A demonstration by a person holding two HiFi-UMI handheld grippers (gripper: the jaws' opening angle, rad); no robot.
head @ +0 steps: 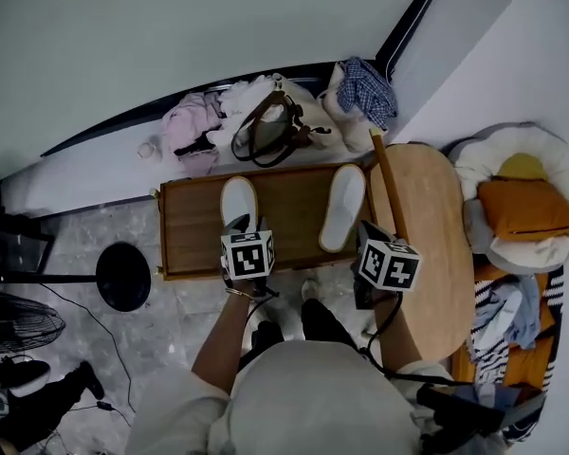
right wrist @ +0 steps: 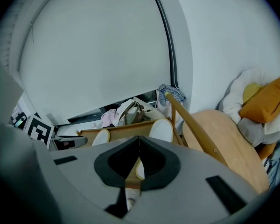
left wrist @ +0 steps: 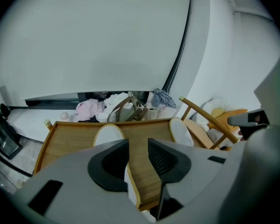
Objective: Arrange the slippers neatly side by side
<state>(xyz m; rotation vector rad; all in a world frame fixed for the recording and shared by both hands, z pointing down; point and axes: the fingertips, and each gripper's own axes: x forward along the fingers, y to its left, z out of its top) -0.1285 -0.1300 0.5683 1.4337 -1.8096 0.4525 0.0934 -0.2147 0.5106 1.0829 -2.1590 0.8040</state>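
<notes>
Observed: left tool open, empty, over near end of left slipper. The right tool closed, empty, beside right slipper. Slippers well apart on worktop.

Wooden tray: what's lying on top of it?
Two white slippers lie on the wooden tray, well apart: the left slipper and the right slipper. In the head view, the left hand-held gripper covers the left slipper's near end.

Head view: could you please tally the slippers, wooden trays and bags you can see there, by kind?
slippers: 2
tray: 1
bag: 1
Total: 4
</notes>
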